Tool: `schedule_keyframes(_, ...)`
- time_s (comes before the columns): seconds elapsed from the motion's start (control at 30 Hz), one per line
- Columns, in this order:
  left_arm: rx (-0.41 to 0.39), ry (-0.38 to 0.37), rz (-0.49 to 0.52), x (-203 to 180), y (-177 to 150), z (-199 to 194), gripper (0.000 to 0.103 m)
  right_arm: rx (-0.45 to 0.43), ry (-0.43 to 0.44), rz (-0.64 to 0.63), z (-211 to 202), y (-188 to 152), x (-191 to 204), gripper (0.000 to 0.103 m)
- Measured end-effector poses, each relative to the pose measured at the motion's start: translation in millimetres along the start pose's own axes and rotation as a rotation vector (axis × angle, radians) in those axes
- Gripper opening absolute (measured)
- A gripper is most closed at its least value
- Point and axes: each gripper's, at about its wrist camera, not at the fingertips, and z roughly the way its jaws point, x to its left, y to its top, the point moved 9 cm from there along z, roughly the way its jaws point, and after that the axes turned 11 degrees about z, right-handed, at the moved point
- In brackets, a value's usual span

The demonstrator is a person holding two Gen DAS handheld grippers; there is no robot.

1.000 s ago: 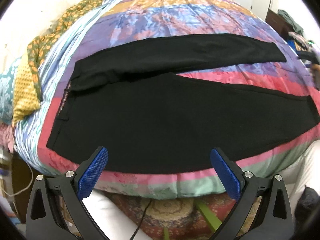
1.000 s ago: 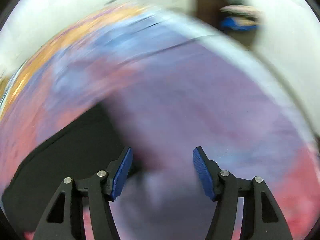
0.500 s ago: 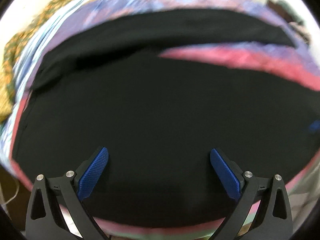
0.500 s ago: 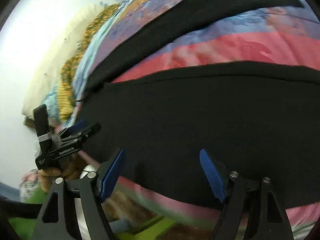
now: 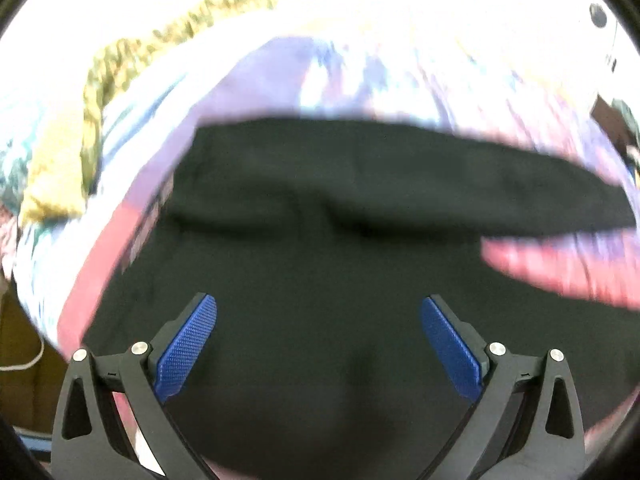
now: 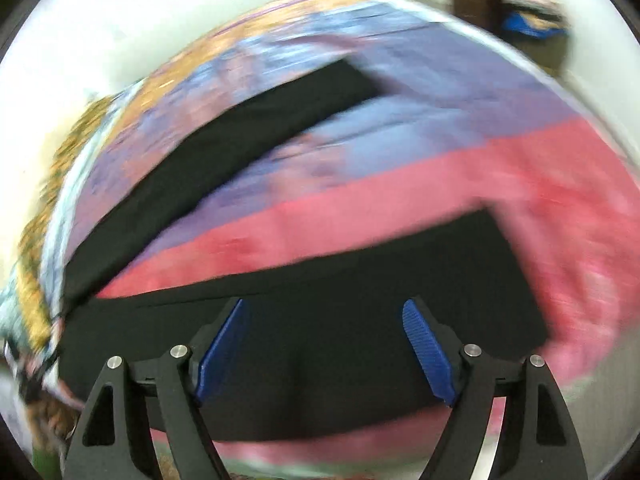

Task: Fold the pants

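Both grippers are swinging in closer over the black pants (image 5: pixel 320 280) vs a sec ago, left gripper (image 5: pixel 318 346) gaping w/ nothing gripped, right gripper (image 6: pixel 324 350) opening, empty, pants lying flat on striped bedspread (image 6: pixel 440 184), legs splayed apart, no fold done yet.

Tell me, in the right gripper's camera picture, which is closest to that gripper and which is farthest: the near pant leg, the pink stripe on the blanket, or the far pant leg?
1. Near pant leg, right beneath the opening right gripper.
2. Pink stripe, just beyond it.
3. Far pant leg, upper left.
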Motion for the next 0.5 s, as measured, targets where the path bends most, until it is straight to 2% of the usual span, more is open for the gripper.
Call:
schedule_keyframes(0.07,-0.056,0.047,-0.053,12,27,13,0.102,0.048,0.069,-0.095,31,-5,69,0.08)
schedule_keyframes(0.17,-0.059,0.068,-0.104,31,44,42,0.102,0.087,0.188,-0.228,70,-13,181,0.08)
schedule_keyframes(0.33,0.05,0.091,-0.133,50,16,103,0.103,0.173,0.355,-0.427,130,-30,319,0.08)
schedule_keyframes(0.43,0.048,-0.013,-0.225,51,-10,116,0.103,0.276,0.385,-0.47,178,-42,352,0.08)
schedule_keyframes(0.5,-0.003,-0.057,-0.268,52,-18,114,0.103,0.317,0.326,-0.518,209,-37,343,0.08)
